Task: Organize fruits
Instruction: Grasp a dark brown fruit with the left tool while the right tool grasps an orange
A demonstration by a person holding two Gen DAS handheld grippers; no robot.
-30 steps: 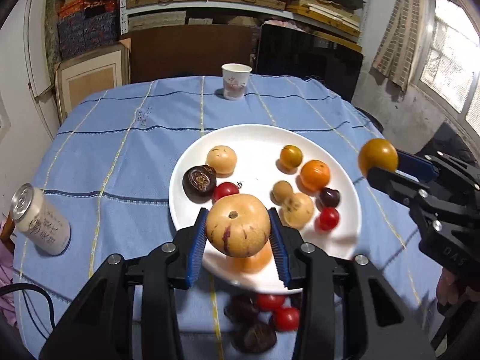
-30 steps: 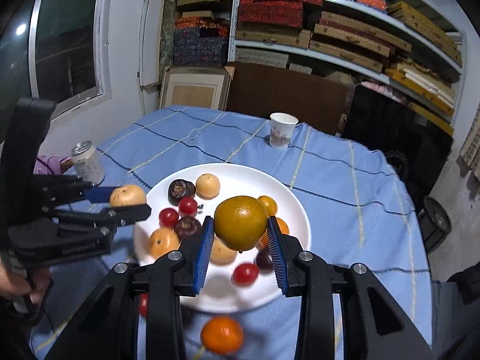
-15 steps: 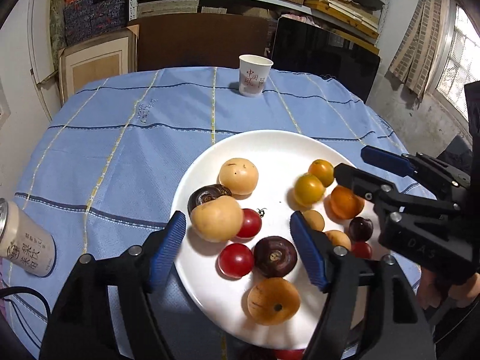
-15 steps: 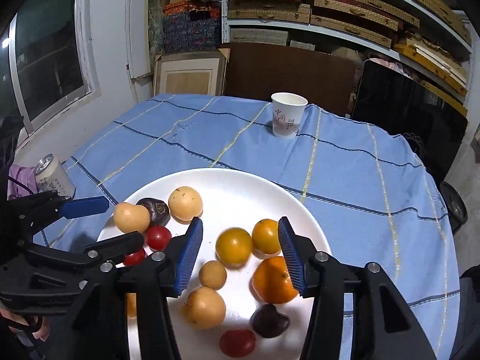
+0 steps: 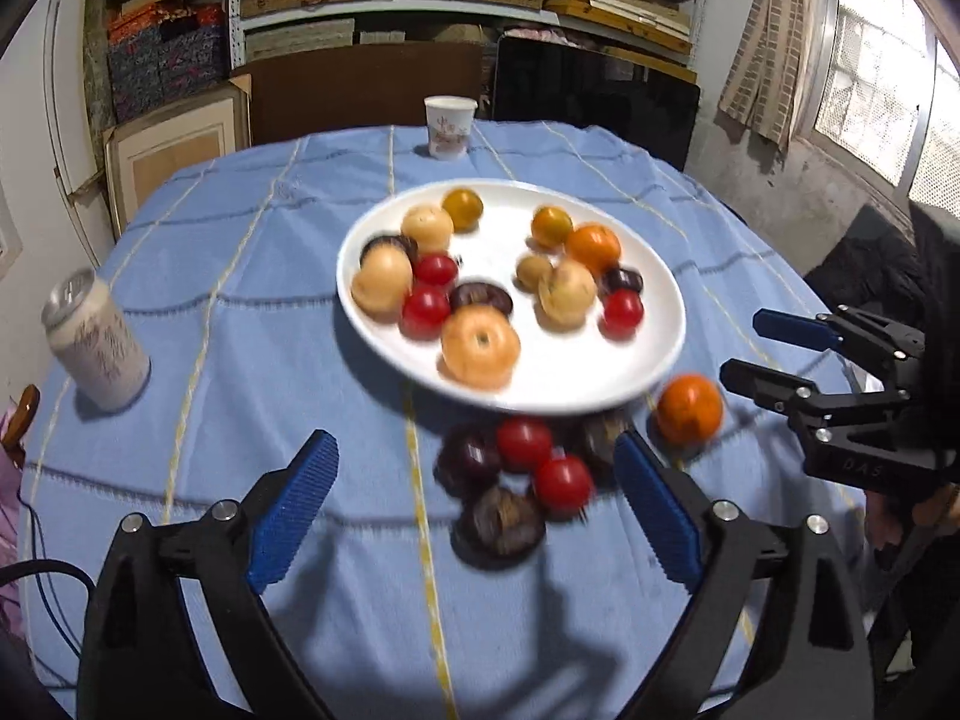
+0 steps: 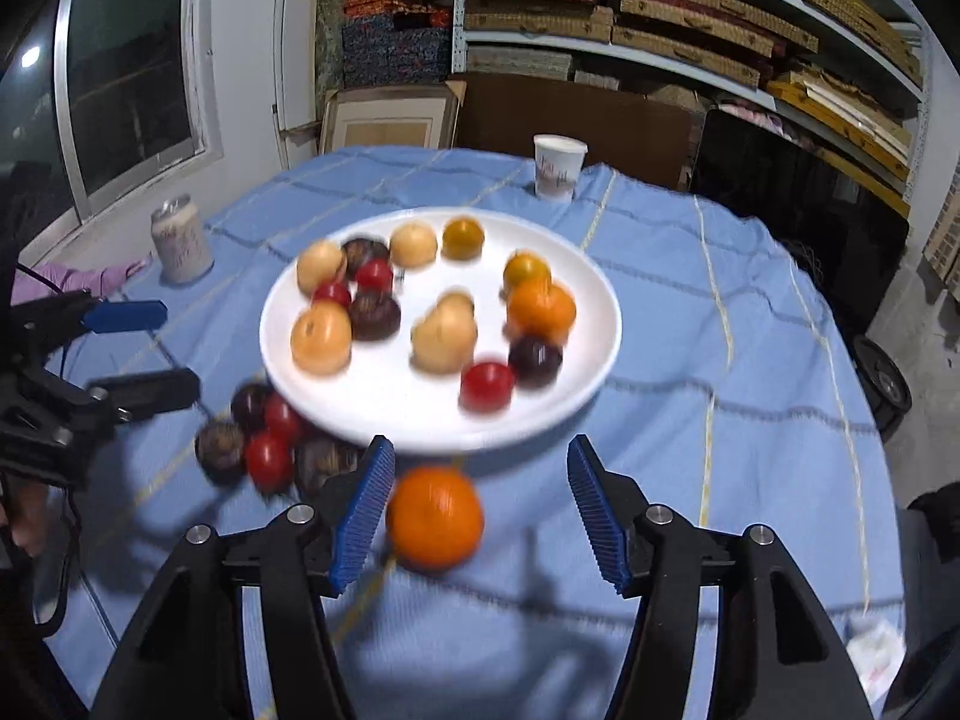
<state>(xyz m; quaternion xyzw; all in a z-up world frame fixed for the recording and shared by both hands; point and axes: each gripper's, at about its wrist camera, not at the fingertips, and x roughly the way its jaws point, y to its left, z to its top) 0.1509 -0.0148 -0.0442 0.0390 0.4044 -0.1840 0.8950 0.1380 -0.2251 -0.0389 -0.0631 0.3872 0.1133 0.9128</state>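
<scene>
Left-wrist view: left tongs (image 5: pixel 474 501) stand wide apart and empty above loose dark fruits and red tomatoes (image 5: pixel 522 480) on the blue cloth, just off the near rim of the white plate (image 5: pixel 660 354), which carries most of the fruit. An orange (image 5: pixel 689 408) lies beside that rim, near the right tongs (image 5: pixel 744 348).

Right-wrist view: right tongs (image 6: pixel 480 516) are spread, empty, with the orange (image 6: pixel 435 517) between them, nearer the left pad. A can (image 6: pixel 180 240) stands at the worktop's left edge, a paper cup (image 6: pixel 558 168) at its far edge.

Your tongs (image 5: pixel 474 516) carry ribbed blue plastic pads on matt black arms with metal screws, over a woven blue cloth (image 5: pixel 252 360) on the desk, a glossy white plate (image 5: pixel 654 354), a paper cup (image 5: pixel 449 127) and a metal-topped can (image 5: pixel 96 348).
</scene>
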